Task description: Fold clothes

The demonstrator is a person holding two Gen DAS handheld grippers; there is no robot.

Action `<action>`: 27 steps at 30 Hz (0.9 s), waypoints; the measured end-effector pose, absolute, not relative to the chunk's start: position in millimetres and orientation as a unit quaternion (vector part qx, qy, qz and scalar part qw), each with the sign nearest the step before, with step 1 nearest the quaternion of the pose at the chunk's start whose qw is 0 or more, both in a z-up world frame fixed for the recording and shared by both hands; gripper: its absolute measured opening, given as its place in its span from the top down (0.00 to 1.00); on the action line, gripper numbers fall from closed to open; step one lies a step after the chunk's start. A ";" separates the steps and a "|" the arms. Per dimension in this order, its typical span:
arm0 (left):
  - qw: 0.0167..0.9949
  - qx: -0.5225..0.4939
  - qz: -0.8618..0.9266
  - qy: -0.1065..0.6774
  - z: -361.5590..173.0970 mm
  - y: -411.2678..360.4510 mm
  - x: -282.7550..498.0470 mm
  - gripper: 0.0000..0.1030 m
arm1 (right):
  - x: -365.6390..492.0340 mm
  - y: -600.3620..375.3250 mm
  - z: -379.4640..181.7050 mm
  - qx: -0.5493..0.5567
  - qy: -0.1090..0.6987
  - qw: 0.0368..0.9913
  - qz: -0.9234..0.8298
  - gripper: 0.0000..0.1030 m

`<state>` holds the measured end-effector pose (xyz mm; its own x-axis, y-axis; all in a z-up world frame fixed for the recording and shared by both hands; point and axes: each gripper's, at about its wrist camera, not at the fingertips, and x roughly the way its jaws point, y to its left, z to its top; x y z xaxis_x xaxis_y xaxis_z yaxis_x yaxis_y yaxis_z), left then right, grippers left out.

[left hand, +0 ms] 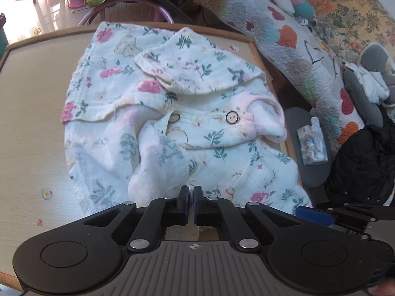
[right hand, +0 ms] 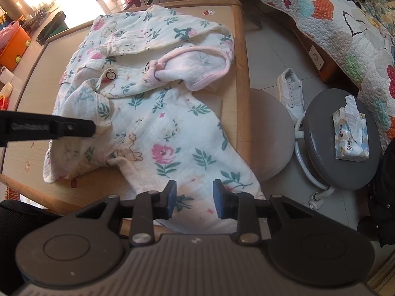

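A rumpled white floral cotton baby garment (right hand: 153, 113) is spread on the wood-rimmed beige table (right hand: 240, 79), its near hem apparently being gathered, with the left gripper (left hand: 190, 198) pressed together and the right gripper (right hand: 195, 198) spread, yet to close on cloth.

- My left gripper (left hand: 191, 198) is matt black plastic, with blue rubbery pads (left hand: 197, 197) and shiny metal pins.
- My right gripper (right hand: 195, 197) has the same finish.
- The garment (right hand: 153, 113) is soft, crinkled cotton-like cloth with glossy buttons (right hand: 111, 75).
- The table (right hand: 240, 74) has a smooth wooden rim and a matt beige top.
- At 3 o'clock, the stool (right hand: 318, 133) looks smooth grey leatherette, and the tissue pack (right hand: 350, 133) glossy plastic.
- At 1 o'clock, the quilt (right hand: 328, 19) is stitched, bumpy fabric.
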<state>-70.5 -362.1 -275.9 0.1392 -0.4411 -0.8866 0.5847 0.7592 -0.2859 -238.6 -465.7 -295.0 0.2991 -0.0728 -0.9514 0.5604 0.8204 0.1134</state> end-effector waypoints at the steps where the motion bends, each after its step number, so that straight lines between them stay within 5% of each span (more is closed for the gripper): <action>1: 0.754 0.062 -0.343 0.557 -269.8 -357.0 -68.2 0.97 | -238.3 -465.3 -294.2 0.218 0.556 0.776 -0.204 0.69; 15: 0.802 0.093 -0.312 0.501 -219.6 -299.0 -10.0 0.97 | -224.2 -452.2 -283.6 0.194 0.562 0.782 -0.185 0.64; 27: 0.804 0.092 -0.288 0.511 -255.0 -290.8 27.4 0.96 | -215.8 -449.6 -288.6 0.187 0.573 0.776 -0.184 0.63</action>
